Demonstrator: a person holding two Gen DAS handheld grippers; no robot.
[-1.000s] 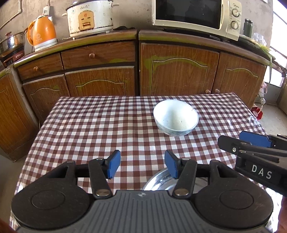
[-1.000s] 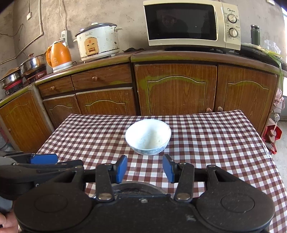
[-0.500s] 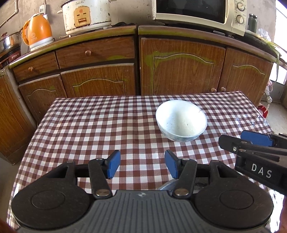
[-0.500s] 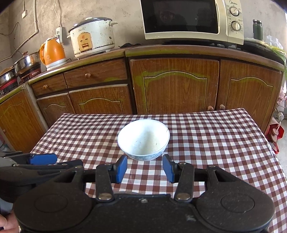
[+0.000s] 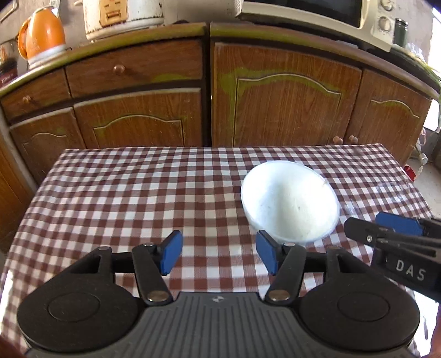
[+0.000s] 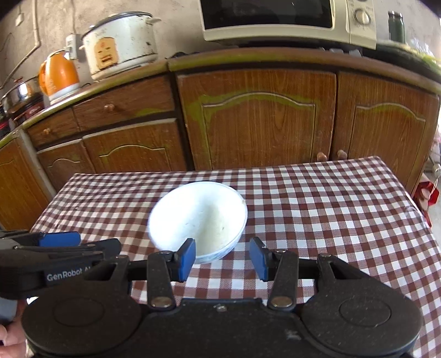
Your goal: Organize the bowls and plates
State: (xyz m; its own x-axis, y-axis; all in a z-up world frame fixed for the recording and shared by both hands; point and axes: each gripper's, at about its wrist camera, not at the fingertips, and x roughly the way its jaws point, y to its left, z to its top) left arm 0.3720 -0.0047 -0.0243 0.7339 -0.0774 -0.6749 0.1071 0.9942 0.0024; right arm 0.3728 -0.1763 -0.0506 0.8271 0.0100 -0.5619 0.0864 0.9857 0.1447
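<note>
A white bowl (image 5: 289, 201) stands upright on the red-and-white checked tablecloth (image 5: 137, 198). My left gripper (image 5: 219, 254) hovers just short of it, to the bowl's left; its jaws are opening and hold nothing. The right gripper (image 5: 386, 228) reaches in from the right edge of that view, beside the bowl. In the right wrist view the bowl (image 6: 198, 217) sits just ahead of my right gripper (image 6: 222, 258), whose blue pads (image 6: 187, 257) stand apart with only cloth between them; the left pad overlaps the bowl's near rim. The left gripper (image 6: 59, 239) shows at the left edge.
Wooden cabinets (image 6: 256, 118) run behind the table's far edge. On the counter stand an orange kettle (image 6: 56, 74), a white rice cooker (image 6: 120, 45) and a microwave (image 6: 286, 19). A hand (image 6: 8, 336) shows at the lower left of the right wrist view.
Both grippers have moved forward and down toward the bowl, which now looks larger and nearer. The metal dish seen under the grippers earlier is out of view. The left jaws stand slightly wider.
</note>
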